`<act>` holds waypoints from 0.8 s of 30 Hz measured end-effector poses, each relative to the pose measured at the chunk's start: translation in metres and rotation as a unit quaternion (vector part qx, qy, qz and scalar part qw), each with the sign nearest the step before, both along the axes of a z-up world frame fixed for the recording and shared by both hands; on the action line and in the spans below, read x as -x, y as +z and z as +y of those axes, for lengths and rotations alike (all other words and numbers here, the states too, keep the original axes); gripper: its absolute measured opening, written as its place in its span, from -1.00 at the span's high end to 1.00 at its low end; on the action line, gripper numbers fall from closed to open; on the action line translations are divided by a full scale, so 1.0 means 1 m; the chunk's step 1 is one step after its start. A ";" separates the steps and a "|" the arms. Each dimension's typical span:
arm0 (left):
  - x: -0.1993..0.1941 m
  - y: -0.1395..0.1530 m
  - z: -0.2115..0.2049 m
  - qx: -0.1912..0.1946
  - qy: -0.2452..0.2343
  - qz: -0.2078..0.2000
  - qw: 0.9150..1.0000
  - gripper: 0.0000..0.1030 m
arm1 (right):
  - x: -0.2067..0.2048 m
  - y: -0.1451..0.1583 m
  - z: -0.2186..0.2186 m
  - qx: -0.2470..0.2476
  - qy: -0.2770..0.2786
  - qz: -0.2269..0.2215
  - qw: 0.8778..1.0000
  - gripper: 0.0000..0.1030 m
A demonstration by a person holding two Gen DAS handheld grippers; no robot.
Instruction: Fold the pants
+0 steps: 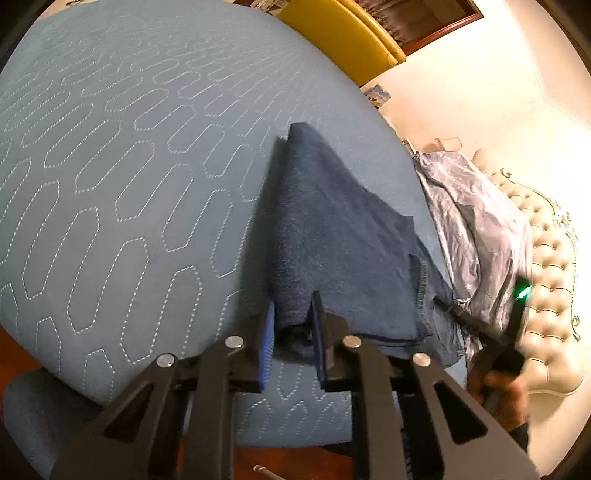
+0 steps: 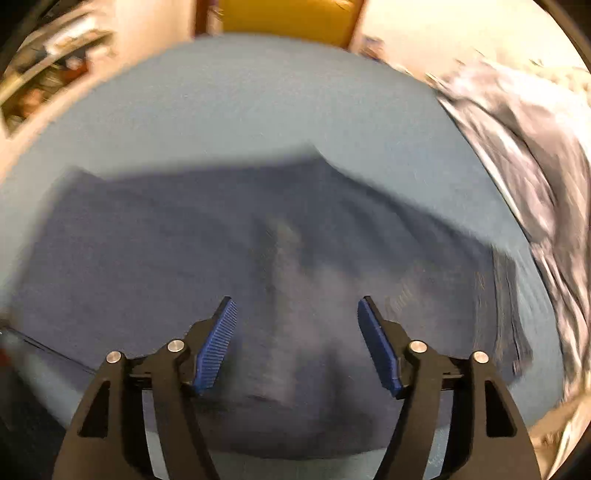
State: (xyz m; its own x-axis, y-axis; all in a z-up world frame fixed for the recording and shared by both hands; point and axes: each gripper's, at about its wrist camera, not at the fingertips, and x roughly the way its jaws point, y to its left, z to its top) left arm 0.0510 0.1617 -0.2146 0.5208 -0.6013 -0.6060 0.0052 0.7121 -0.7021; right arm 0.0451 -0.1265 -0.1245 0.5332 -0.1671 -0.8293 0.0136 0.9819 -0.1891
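Dark blue pants (image 1: 332, 229) lie on a light blue quilted bed cover (image 1: 129, 166). My left gripper (image 1: 293, 306) is shut on a bunched edge of the pants and holds it lifted, so the cloth rises to a peak. In the right wrist view, which is blurred, the pants (image 2: 147, 251) are spread flat across the cover (image 2: 258, 103). My right gripper (image 2: 297, 306) is open and empty just above the pants. It also shows in the left wrist view (image 1: 448, 308) at the right, beside the pants' hem.
A crumpled grey-blue starred sheet (image 1: 480, 229) lies at the right of the bed, also in the right wrist view (image 2: 524, 155). A cream tufted headboard (image 1: 550, 277) is behind it. A yellow panel (image 1: 343, 33) stands past the far edge.
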 end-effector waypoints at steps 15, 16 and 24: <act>0.013 0.034 -0.016 -0.040 0.014 -0.045 0.998 0.70 | -0.135 -0.061 0.259 0.107 0.202 0.230 0.946 0.06; 0.013 0.033 -0.015 -0.036 0.017 -0.044 0.998 0.70 | -0.136 -0.065 0.256 0.111 0.198 0.231 0.946 0.31; 0.020 0.009 -0.020 0.017 0.060 -0.027 0.998 -0.29 | -0.144 -0.045 0.221 0.036 0.174 0.217 0.960 0.63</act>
